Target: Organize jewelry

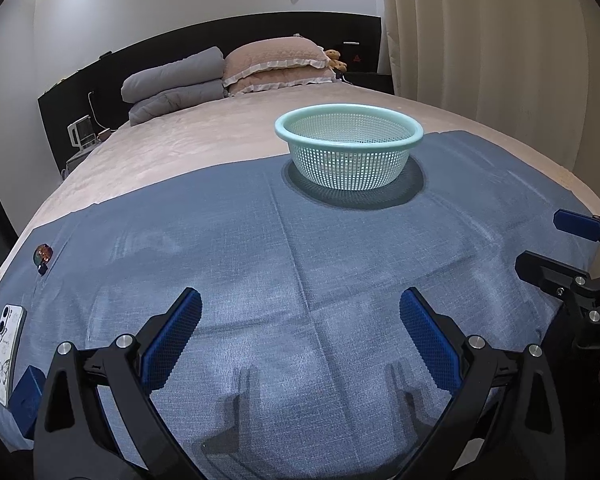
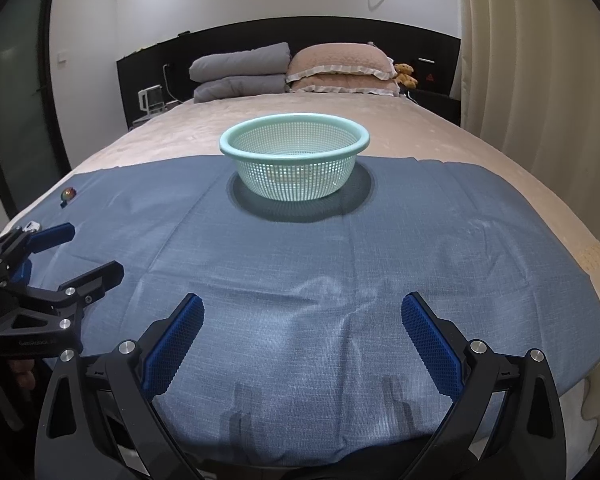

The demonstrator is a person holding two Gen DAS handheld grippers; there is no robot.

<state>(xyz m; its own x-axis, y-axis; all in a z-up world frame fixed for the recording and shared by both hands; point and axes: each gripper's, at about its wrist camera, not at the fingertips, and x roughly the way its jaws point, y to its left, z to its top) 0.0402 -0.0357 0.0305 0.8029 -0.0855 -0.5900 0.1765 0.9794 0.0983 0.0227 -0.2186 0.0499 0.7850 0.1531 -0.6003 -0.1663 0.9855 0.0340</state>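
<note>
A mint mesh basket (image 2: 295,168) stands upright at the far edge of the blue cloth (image 2: 300,280) spread over the bed. The small multicoloured jewelry piece (image 1: 43,254) lies on the cloth well to the left of the basket, apart from it. Nearer than the basket, the left gripper (image 1: 300,336) and right gripper (image 2: 302,340) hover above the cloth, both spread wide and grasping nothing. A phone (image 1: 6,352) lies nearer than the jewelry, far left of the basket

Bare blue cloth (image 2: 300,280) ahead, basket (image 2: 295,160) at far centre, phone (image 1: 6,356) at left edge.
</note>
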